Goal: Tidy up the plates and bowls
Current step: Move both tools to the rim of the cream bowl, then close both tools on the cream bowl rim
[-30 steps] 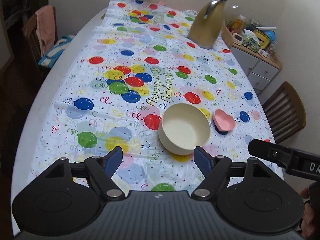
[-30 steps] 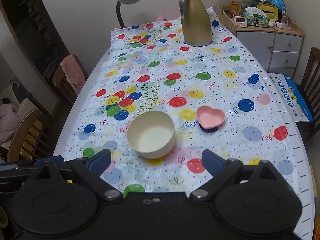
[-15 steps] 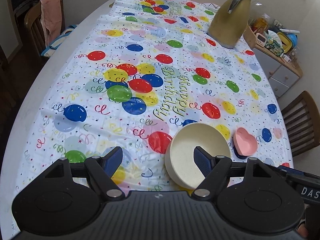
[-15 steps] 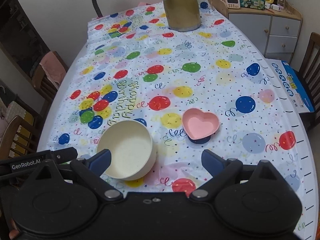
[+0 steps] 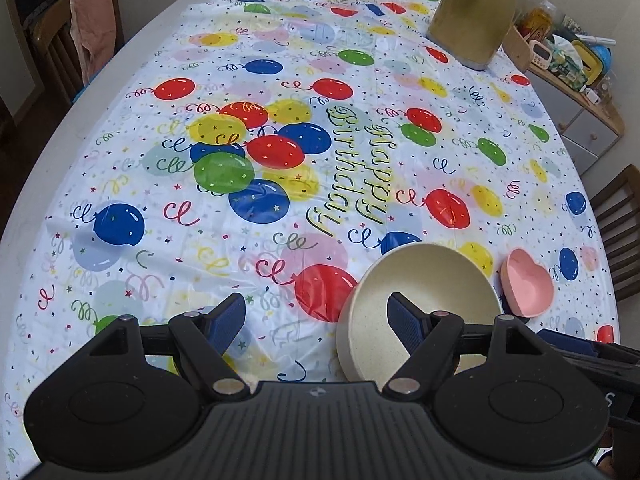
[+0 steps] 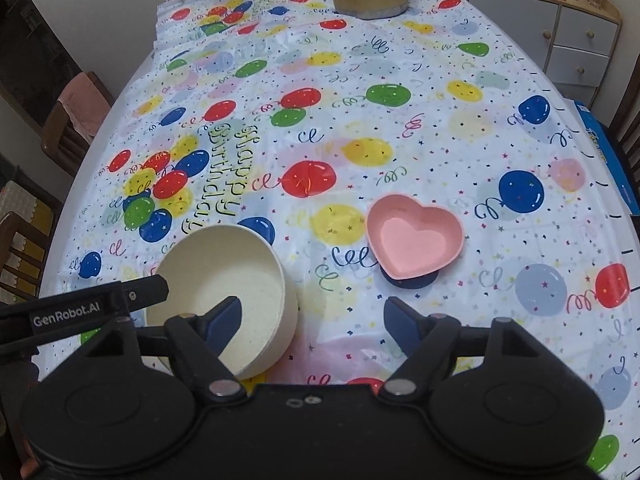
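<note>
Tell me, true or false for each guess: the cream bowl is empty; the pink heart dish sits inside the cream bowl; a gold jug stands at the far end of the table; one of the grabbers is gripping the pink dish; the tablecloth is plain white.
1. The cream bowl is empty. True.
2. The pink heart dish sits inside the cream bowl. False: it stands apart, beside it on the tablecloth.
3. A gold jug stands at the far end of the table. True.
4. One grabber grips the pink dish. False: the left gripper and right gripper hold nothing; the right gripper's jaws have just been closing somewhat, nothing clamped.
5. The tablecloth is plain white. False: it is printed with coloured balloons.
</note>
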Demonstrator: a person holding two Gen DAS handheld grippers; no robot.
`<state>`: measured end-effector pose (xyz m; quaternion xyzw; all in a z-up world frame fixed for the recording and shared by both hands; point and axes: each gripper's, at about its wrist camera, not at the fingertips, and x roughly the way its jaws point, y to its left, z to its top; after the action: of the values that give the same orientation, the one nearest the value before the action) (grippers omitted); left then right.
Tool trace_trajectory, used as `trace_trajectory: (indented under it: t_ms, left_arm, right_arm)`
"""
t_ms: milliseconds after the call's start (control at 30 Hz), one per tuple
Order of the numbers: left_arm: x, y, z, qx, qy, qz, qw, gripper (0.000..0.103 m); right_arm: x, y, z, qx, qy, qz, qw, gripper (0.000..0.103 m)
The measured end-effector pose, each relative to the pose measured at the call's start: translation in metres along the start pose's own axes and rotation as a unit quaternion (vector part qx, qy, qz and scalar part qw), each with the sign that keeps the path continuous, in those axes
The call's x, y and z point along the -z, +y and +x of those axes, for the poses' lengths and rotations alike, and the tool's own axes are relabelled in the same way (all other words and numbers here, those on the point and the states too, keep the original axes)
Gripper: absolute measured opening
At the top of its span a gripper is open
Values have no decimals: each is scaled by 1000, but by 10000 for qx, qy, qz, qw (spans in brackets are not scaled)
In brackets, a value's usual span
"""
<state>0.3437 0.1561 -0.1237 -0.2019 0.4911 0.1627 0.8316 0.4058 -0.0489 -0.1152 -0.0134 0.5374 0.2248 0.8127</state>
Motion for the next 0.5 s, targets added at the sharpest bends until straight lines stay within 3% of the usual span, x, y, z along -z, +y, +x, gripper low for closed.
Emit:
trace_trajectory:
  t_ms: [167,300,500]
  left_arm:
    - [2,-3,7,36,59,72,10000,78]
    - [2,-2,10,-61,56,36,10000,76]
    - [1,-3,10,26,59,52,10000,37]
  right_arm:
    - [0,4,11,12,79,-13,10000,64]
    - [-1,4,17,6,131,82,9999,49]
    - [-3,5,19,-25,99,190,9998,31]
